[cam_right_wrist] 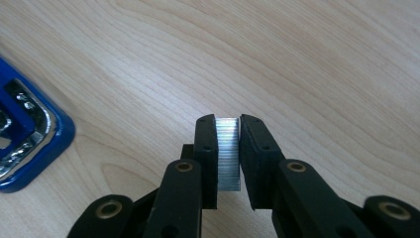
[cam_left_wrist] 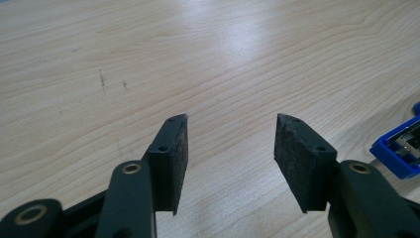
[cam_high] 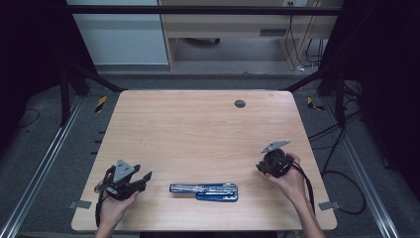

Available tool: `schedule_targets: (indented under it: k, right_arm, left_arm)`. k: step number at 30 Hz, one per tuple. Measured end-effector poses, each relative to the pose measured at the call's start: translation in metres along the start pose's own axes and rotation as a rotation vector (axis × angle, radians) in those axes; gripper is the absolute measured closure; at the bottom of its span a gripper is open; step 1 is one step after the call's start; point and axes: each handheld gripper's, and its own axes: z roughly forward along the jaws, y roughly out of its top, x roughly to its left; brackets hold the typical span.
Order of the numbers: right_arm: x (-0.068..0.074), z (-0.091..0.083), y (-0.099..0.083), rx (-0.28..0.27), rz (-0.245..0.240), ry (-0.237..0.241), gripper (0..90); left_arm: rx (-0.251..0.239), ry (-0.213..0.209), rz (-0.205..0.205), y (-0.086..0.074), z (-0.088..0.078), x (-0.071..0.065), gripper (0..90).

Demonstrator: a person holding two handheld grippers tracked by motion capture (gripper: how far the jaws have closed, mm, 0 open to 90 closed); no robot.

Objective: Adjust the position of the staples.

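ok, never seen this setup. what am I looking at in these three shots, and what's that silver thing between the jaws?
No robot arm here: a person holds a hand-operated two-jaw gripper in each hand at a wooden table. The high view looks down from above the person's side; the left gripper is at its left, the right gripper at its right. The other two pictures come from cameras riding on the grippers, looking along their black jaws.

On the table between the hands lies a blue stapler, opened out flat with its metal channel showing.

In the left gripper view the jaws stand apart with nothing between them. In the right gripper view the jaws are clamped on a silver strip of staples, probably meant for loading the stapler.
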Motion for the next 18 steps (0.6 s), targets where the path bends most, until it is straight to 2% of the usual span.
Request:
schedule_targets:
  k: [1, 7, 10, 15, 18]
  right_arm:
    - [0.001, -0.001, 0.001, -0.003, 0.003, 0.005, 78.7]
    - [0.003, -0.009, 0.003, -0.036, -0.060, 0.048, 78.7]
    - [0.006, -0.013, 0.007, -0.052, -0.075, 0.087, 78.7]
    - [0.013, -0.017, 0.011, -0.072, -0.131, 0.129, 78.7]
    - [0.015, -0.021, 0.013, -0.102, -0.152, 0.164, 78.7]
  left_arm:
    - [-0.001, 0.001, -0.001, 0.000, 0.000, 0.000, 47.5]
    - [-0.002, -0.003, -0.004, -0.001, 0.000, 0.001, 47.5]
    - [-0.001, -0.004, -0.005, -0.001, 0.000, 0.001, 47.5]
    - [-0.003, 0.001, -0.012, -0.001, 0.000, 0.003, 47.5]
    - [-0.001, -0.001, -0.008, -0.001, 0.000, 0.002, 47.5]
